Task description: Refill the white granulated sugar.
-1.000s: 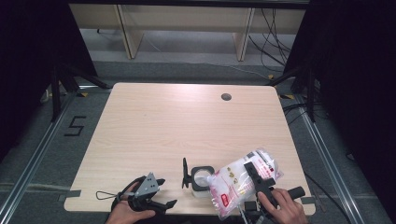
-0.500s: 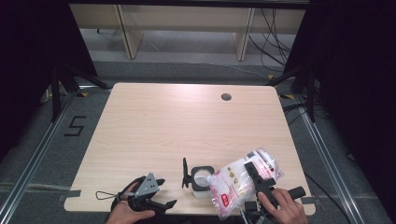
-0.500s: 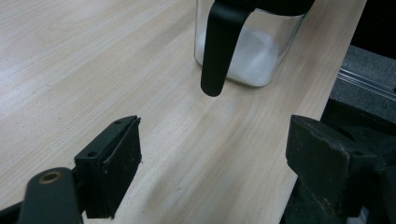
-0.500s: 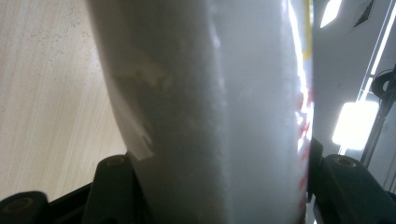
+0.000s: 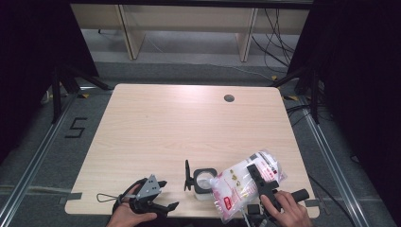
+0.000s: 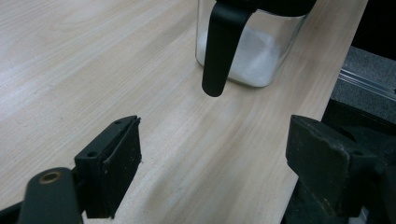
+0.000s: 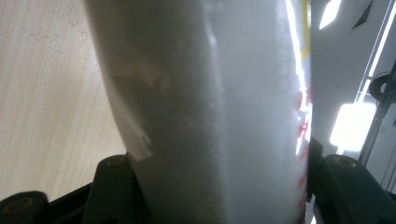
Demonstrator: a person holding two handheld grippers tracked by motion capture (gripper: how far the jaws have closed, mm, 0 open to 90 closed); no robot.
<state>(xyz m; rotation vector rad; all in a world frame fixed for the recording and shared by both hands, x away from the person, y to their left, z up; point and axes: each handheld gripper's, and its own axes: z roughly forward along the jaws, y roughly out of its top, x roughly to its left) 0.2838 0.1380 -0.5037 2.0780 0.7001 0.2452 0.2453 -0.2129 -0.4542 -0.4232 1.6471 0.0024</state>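
Note:
A clear plastic bag point(image 5: 246, 182) of white powder with red print is tilted over a square glass jar point(image 5: 204, 182) near the table's front edge. My right gripper point(image 5: 259, 180) is shut on the bag point(image 7: 210, 112), whose white bulk sits between the two black jaws. The jar point(image 6: 254, 44) holds some white powder, and its black lid hangs open on a hinge point(image 6: 219, 46) at its left side. My left gripper point(image 5: 152, 198) rests at the front left of the table. It is open with nothing between its jaws and faces the jar point(image 6: 215, 168).
The light wooden table point(image 5: 189, 127) has a round cable hole point(image 5: 229, 98) at the back right. A black cable loop point(image 5: 106, 197) lies left of the left gripper. Shelving legs and cables stand on the floor beyond the table.

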